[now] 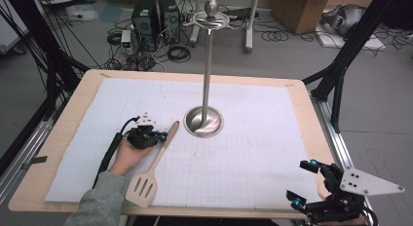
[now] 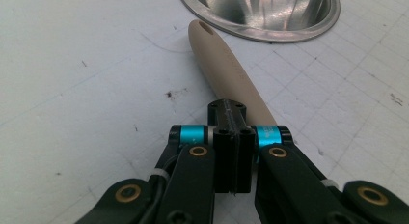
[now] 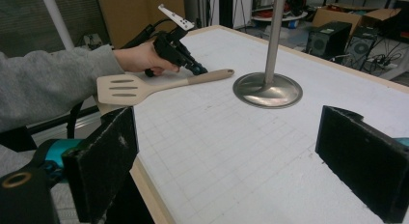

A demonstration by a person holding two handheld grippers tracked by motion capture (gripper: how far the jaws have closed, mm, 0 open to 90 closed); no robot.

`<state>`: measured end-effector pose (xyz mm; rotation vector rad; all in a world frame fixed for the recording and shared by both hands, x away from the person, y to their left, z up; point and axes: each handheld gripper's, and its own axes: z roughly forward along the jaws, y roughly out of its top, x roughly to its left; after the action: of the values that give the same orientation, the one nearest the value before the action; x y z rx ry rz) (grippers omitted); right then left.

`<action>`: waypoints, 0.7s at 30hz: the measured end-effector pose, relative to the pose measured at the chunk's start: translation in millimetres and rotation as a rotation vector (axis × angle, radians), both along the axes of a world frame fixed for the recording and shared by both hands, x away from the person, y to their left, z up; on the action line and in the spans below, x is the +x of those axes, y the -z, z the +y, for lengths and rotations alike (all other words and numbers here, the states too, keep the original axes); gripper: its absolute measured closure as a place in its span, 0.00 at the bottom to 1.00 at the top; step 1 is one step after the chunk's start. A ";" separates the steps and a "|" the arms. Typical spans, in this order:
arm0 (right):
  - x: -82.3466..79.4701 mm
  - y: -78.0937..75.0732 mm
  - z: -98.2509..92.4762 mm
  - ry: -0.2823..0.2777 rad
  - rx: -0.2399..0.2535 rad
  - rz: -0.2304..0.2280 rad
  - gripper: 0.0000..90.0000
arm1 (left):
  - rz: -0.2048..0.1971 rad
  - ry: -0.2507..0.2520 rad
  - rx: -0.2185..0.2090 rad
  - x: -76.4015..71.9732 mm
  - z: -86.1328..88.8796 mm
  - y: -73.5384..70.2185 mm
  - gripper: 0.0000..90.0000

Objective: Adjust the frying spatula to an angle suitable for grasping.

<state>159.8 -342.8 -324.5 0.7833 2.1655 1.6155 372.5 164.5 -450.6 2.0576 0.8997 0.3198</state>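
A beige spatula (image 1: 146, 179) lies on the white gridded mat (image 1: 253, 153), its slotted head towards the table's front edge and its handle (image 2: 226, 69) pointing at the stand's base. My left gripper (image 1: 155, 137) sits over the middle of the handle. Its jaws are pressed flat together with no gap, and the handle passes beneath them (image 2: 232, 110). From the right gripper view, the left gripper (image 3: 195, 68) touches the handle from above. My right gripper (image 1: 302, 181) hangs at the table's front right corner, wide open with nothing between its jaws (image 3: 231, 156).
A tall metal utensil stand (image 1: 208, 65) rises mid-table from a round dished base (image 1: 203, 122), with hooks and a ball on top. On the floor beyond the table are computer towers (image 1: 156, 21), cables and cardboard boxes. Black frame legs flank both sides.
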 end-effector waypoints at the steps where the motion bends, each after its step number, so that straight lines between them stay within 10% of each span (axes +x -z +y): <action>1: -0.6 0.1 -0.1 0.001 0.002 0.006 0.08 | -0.013 -0.001 0.012 -0.9 -0.7 -0.5 1.00; 21: 20.8 -0.3 10.3 -0.057 -0.001 -0.006 0.08 | -0.051 0.045 0.039 -35.5 -1.0 -29.3 1.00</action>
<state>180.5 -332.5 -324.2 0.7221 2.2032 1.6418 337.0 163.4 -421.3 2.0931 0.8215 0.3662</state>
